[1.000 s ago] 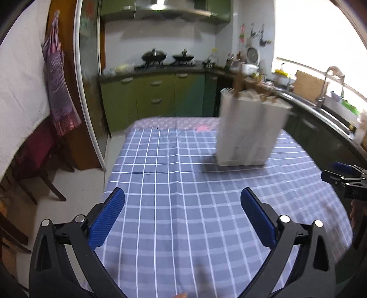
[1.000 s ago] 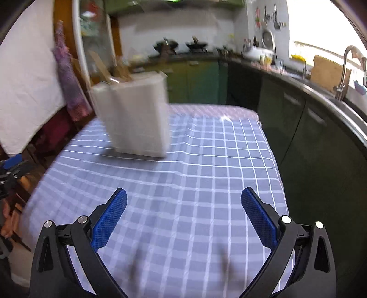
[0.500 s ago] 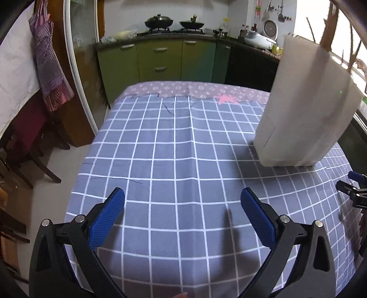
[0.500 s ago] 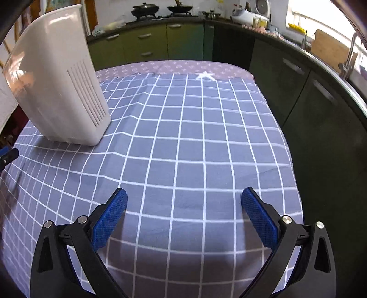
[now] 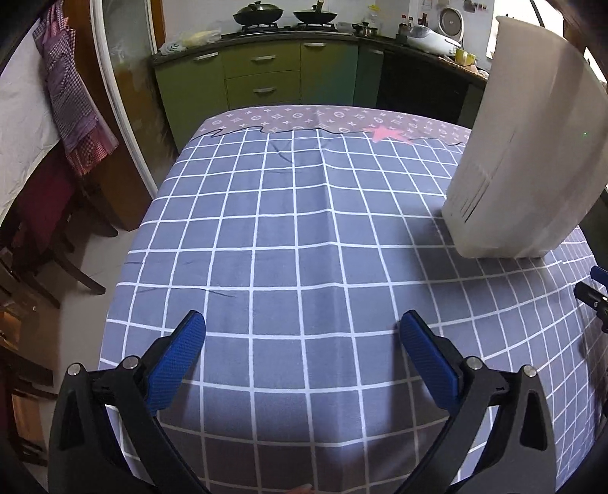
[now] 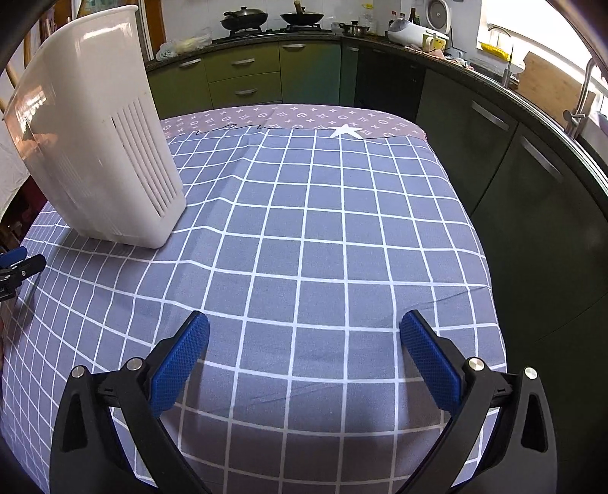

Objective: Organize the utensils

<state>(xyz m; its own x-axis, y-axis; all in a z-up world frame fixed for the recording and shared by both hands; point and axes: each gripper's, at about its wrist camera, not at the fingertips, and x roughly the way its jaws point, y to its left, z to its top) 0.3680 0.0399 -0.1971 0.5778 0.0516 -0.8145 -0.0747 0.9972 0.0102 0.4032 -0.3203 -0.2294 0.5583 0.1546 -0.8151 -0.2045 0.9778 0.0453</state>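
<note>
White plastic, slotted down one side, formed the tall utensil holder (image 6: pixel 95 140), which was stood upright on the checked table (image 6: pixel 323 247). The left hand-held gripper (image 5: pixel 302 336) and right hand-held gripper (image 6: pixel 304 336) were spread wide, nothing held.

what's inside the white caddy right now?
Can't tell. The white caddy stands on the checked tablecloth, but both views show only its opaque slotted walls; the inside is hidden. Thin sticks show past its rim in the left view.

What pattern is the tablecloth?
Blue-grey tablecloth with a white grid; a mauve monogram-print strip along the far edge. Clearest in the right wrist view.
</note>
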